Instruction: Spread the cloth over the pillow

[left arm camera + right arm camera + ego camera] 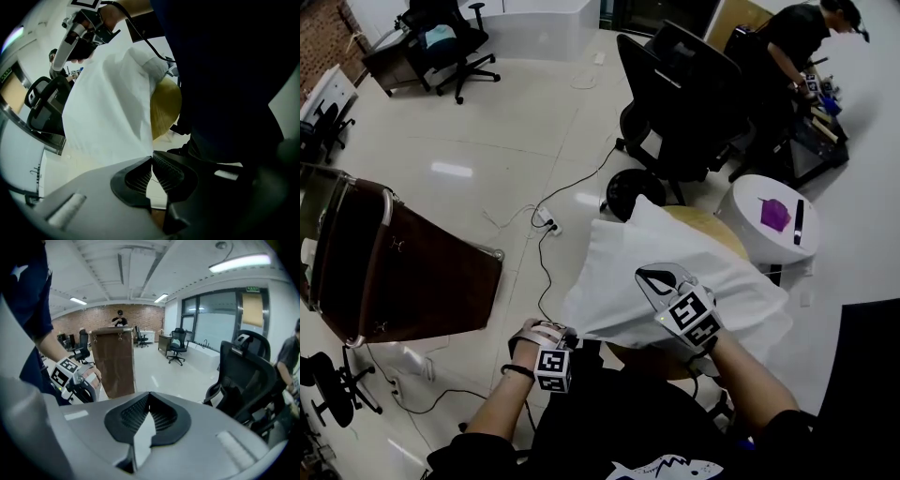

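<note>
Fig. Both tools are pressed together on the near edge of the cloth. The left tool [151,158] pinches one near corner. The right tool [148,404] pinches the other, with a strip of white fabric showing between its jaws. From this held edge the cloth [675,253] runs away from the person and drapes over most of the round tan pillow [717,230]. The pillow's far right rim and a sliver of its near rim are bare. The held edge lies crosswise, left to right. The right tool stands above the pillow's near half, and the left tool sits lower, off its near left side. Judged next move: bring the held edge down toward the person and rightward, since the right tool is nearer the uncovered rim.
</note>
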`<state>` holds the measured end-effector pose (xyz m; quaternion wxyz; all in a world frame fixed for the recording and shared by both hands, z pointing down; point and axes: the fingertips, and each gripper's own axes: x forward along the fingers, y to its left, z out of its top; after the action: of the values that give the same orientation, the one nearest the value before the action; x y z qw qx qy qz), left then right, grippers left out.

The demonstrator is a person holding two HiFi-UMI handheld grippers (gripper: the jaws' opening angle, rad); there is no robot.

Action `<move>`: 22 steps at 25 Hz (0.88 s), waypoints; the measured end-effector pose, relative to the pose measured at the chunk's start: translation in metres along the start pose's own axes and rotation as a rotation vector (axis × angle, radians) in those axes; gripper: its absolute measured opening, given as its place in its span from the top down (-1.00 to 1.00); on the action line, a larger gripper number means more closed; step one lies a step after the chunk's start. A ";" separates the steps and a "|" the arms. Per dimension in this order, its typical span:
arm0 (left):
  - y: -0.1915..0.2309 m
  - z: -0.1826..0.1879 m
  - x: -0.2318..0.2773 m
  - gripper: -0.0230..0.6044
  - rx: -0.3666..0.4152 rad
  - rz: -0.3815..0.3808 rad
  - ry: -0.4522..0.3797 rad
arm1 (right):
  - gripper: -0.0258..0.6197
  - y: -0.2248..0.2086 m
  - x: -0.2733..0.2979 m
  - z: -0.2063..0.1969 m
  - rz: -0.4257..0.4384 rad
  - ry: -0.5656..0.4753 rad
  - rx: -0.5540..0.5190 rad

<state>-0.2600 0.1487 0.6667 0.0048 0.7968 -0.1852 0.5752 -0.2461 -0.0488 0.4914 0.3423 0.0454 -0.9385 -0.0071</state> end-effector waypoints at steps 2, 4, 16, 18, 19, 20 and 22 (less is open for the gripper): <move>0.003 0.003 0.010 0.91 -0.015 -0.018 -0.009 | 0.90 -0.004 0.003 -0.002 -0.011 0.020 -0.042; 0.006 0.003 0.016 0.70 -0.034 -0.049 -0.011 | 0.89 -0.011 0.003 -0.001 -0.021 0.021 -0.047; 0.028 -0.034 -0.026 0.30 -0.234 -0.118 0.013 | 0.53 -0.111 0.007 -0.028 -0.046 0.147 -0.018; 0.049 -0.043 -0.037 0.30 -0.294 -0.072 0.017 | 0.50 -0.126 0.015 -0.043 -0.020 0.194 0.012; 0.061 -0.046 -0.042 0.30 -0.323 -0.043 0.013 | 0.49 -0.132 0.018 -0.051 -0.009 0.219 0.026; 0.074 -0.049 -0.047 0.30 -0.350 -0.013 0.005 | 0.47 -0.137 0.021 -0.057 0.006 0.243 0.043; 0.098 -0.050 -0.055 0.30 -0.389 0.039 -0.012 | 0.43 -0.142 0.027 -0.067 0.053 0.281 0.084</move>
<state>-0.3500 0.0838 0.6131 0.1465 0.7806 -0.3082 0.5237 -0.2127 -0.1913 0.5539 0.4683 0.0354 -0.8816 0.0476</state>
